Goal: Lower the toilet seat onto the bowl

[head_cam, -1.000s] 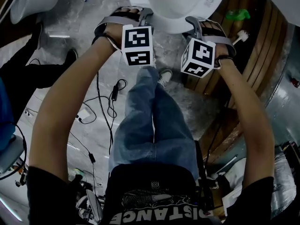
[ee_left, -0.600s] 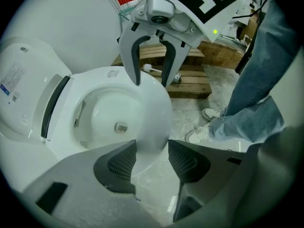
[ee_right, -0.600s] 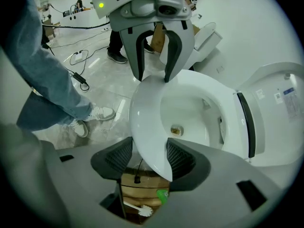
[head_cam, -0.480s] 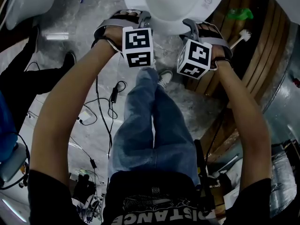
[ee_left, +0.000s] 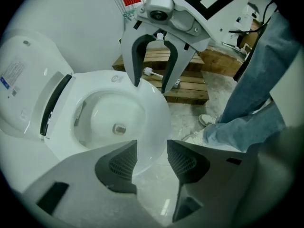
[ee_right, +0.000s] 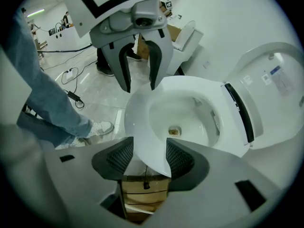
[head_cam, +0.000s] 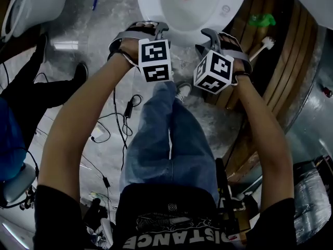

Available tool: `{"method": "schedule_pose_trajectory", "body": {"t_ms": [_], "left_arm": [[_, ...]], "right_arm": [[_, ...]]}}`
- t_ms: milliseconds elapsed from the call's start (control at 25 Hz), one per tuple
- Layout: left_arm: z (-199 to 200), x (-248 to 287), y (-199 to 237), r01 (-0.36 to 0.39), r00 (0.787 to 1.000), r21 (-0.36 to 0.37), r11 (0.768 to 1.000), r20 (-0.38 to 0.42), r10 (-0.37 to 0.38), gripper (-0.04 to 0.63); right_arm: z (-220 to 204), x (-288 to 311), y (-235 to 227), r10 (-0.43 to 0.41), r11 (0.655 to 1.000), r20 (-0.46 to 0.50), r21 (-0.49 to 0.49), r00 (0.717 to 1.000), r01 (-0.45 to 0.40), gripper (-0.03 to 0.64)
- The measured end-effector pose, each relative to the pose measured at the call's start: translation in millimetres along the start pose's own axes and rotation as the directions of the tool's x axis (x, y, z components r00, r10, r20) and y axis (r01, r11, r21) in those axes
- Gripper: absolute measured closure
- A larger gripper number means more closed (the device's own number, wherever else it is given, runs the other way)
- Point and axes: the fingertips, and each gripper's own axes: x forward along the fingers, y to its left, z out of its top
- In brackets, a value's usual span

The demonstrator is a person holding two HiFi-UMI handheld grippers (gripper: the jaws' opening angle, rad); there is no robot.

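Note:
The white toilet ring [head_cam: 151,4] shows at the top of the head view, and I cannot tell seat from bowl rim there. A raised lid [ee_left: 23,84] [ee_right: 275,84] stands behind it. My left gripper [head_cam: 156,30] [ee_left: 152,148] hangs over the front rim [ee_left: 152,113], pointing steeply down. My right gripper [head_cam: 216,35] [ee_right: 149,151] does the same a little to the right, over the rim [ee_right: 137,118]. Both pairs of jaws have just been closing a little but stand wide. The rim shows in each gap, and no pad visibly presses on it.
A wooden pallet [head_cam: 281,61] [ee_left: 185,87] lies right of the toilet, with a green item [head_cam: 263,19] and a brush [head_cam: 263,43] on it. Cables [head_cam: 119,119] trail over the floor. My jeans legs [head_cam: 166,139] stand before the bowl. Another toilet [head_cam: 26,4] is at far left.
Both grippers stay at the bowl's front edge. The right marker cube has rolled slightly. The toilet sits a bit lower in the head view.

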Motion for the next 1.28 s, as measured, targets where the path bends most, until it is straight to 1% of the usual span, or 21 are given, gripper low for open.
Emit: {"method": "schedule_pose_trajectory", "body": {"t_ms": [120,240,280,320,360,440,520,560,640,720,880,960,1080,1240,1280], "left_arm": [[10.4,-18.7,6.2,-0.017,0.999,-0.028,0.999,0.028,0.018,0.390],[23.0,-43.2,17.9,-0.039,0.997,-0.096,0.995,0.067,0.046,0.394],[27.7,-53.8,20.8,-0.047,0.995,-0.120,0.992,0.083,0.057,0.396],[33.1,-65.8,23.8,-0.056,0.992,-0.145,0.988,0.104,0.071,0.397],[39.1,-78.6,27.6,-0.066,0.988,-0.172,0.983,0.126,0.089,0.400],[50.4,-104.2,37.9,-0.088,0.977,-0.232,0.969,0.168,0.129,0.413],[60.7,-130.0,47.9,-0.104,0.965,-0.300,0.948,0.202,0.169,0.419],[65.9,-144.0,51.5,-0.105,0.957,-0.341,0.934,0.221,0.188,0.423],[76.3,-173.7,56.7,-0.090,0.939,-0.431,0.898,0.264,0.221,0.428],[84.3,-204.5,62.2,-0.075,0.919,-0.503,0.861,0.300,0.256,0.437],[101.4,-261.4,73.7,-0.077,0.871,-0.596,0.800,0.350,0.345,0.464],[110.6,-285.9,75.2,-0.065,0.844,-0.636,0.769,0.376,0.383,0.474],[122.1,-318.2,78.3,-0.050,0.801,-0.680,0.731,0.410,0.436,0.488],[134.9,-360.1,73.1,-0.014,0.738,-0.725,0.688,0.457,0.497,0.518],[136.2,-370.1,72.3,-0.004,0.722,-0.739,0.674,0.464,0.513,0.525]], "right_arm": [[7.7,-17.6,-9.3,-0.019,0.997,0.018,0.069,1.000,0.017,0.400],[16.2,-43.2,-24.4,-0.053,0.989,0.045,0.143,0.998,0.046,0.419],[19.9,-54.0,-28.4,-0.068,0.985,0.056,0.163,0.996,0.058,0.435],[24.0,-65.5,-32.2,-0.085,0.981,0.067,0.182,0.994,0.072,0.469],[28.0,-77.2,-36.4,-0.103,0.975,0.078,0.204,0.992,0.085,0.488],[34.9,-99.5,-46.9,-0.134,0.959,0.096,0.263,0.986,0.105,0.500],[40.5,-122.4,-56.9,-0.160,0.934,0.113,0.338,0.981,0.113,0.502],[43.4,-135.3,-60.8,-0.173,0.920,0.122,0.375,0.977,0.115,0.502],[49.6,-164.1,-68.4,-0.203,0.886,0.146,0.449,0.968,0.118,0.506],[57.1,-193.4,-76.8,-0.239,0.843,0.176,0.525,0.955,0.114,0.518],[64.6,-244.6,-88.8,-0.318,0.754,0.217,0.648,0.923,0.107,0.538],[67.5,-266.5,-89.7,-0.352,0.702,0.234,0.706,0.906,0.091,0.543],[78.0,-300.1,-96.9,-0.415,0.634,0.269,0.771,0.869,0.064,0.546],[92.6,-340.6,-95.9,-0.482,0.580,0.302,0.813,0.822,0.041,0.549],[96.5,-349.6,-95.7,-0.496,0.566,0.312,0.824,0.810,0.030,0.549]]}}
